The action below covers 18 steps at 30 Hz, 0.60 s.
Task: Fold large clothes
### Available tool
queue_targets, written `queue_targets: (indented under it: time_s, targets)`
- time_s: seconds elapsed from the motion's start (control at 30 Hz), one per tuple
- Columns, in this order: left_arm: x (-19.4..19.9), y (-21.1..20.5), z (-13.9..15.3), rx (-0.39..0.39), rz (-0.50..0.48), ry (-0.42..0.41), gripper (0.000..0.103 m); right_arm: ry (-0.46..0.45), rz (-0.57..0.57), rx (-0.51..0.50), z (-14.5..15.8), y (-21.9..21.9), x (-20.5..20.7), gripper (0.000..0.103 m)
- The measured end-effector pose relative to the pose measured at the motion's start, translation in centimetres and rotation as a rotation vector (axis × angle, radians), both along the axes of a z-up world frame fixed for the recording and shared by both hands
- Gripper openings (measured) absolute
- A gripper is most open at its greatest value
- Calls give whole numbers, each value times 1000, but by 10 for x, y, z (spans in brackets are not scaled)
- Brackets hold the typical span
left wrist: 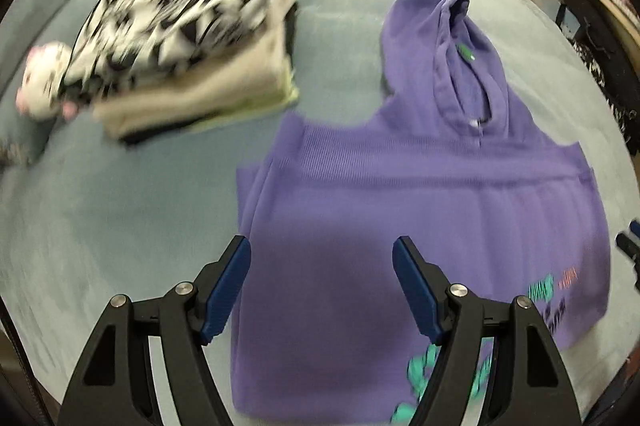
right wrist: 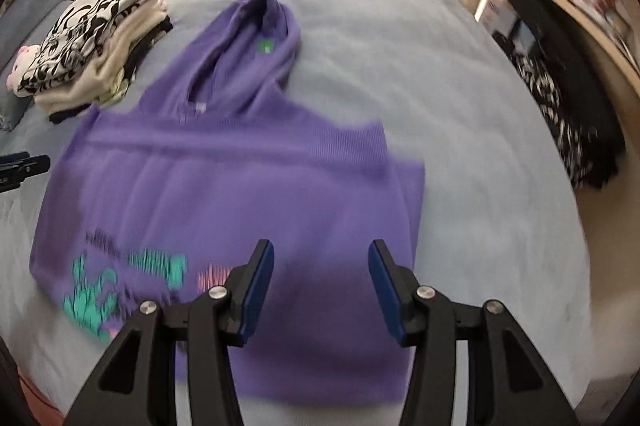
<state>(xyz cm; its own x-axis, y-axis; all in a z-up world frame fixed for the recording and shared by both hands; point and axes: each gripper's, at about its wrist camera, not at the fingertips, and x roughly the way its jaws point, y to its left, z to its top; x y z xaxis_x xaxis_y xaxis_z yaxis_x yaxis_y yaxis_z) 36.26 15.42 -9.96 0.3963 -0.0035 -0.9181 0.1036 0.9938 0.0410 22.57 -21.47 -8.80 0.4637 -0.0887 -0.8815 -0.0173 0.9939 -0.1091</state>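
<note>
Your left gripper (left wrist: pixel 322 262) hangs above the near part of the purple hoodie (left wrist: pixel 400 194), jaws spread wide w/ nothing between them; the blue pads sit clear of the cloth. Your right gripper (right wrist: pixel 322 266) does the same over the other near part of the hoodie (right wrist: pixel 224 186), jaws at a middling gap, narrower than the left, also empty. Both point steeply down at the bed.

The hoodie lies flat on the grey-blue bedcover (left wrist: pixel 120 210), folded into a rough rectangle, sleeves tucked in, ribbed band running across the middle. Teal and orange print shows on the near edge, beside the right finger in the left view and left of the fingers in the right view; too blurred to read. In the left wrist view the tip of your right gripper peeks in at the far right edge, just off the hoodie; in the right wrist view the left one's tip shows at the left edge.

Farther back, the hood (right wrist: pixel 256 38) is laid out flat, pointing away from you, w/ a small green tag inside the neck.

Beyond and to the left: a stack of folded clothes (left wrist: pixel 192 42), black-and-white patterned piece on top, cream ones under it, close to the hoodie's shoulder but apart from it. A small plush toy (left wrist: pixel 42 82) sits next to the stack. At the far right edge, wooden shelves (right wrist: pixel 592 10) w/ clutter.
</note>
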Motion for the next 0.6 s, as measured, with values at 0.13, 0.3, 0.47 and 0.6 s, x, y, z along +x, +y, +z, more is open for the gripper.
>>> queue_targets:
  time_s: [0.13, 0.3, 0.47, 0.6]
  targets:
    - [39, -24, -1, 41, -50, -9, 72, 5, 24, -20, 1, 4, 47, 49]
    - [87, -48, -11, 62, -46, -34, 72, 10, 21, 28, -10, 1, 104, 49]
    - [143, -60, -32, 48, 14, -62, 72, -12, -30, 154, -25, -10, 162, 49]
    - [183, -66, -51, 22, 51, -57, 72, -22, -77, 202, -40, -18, 212, 49]
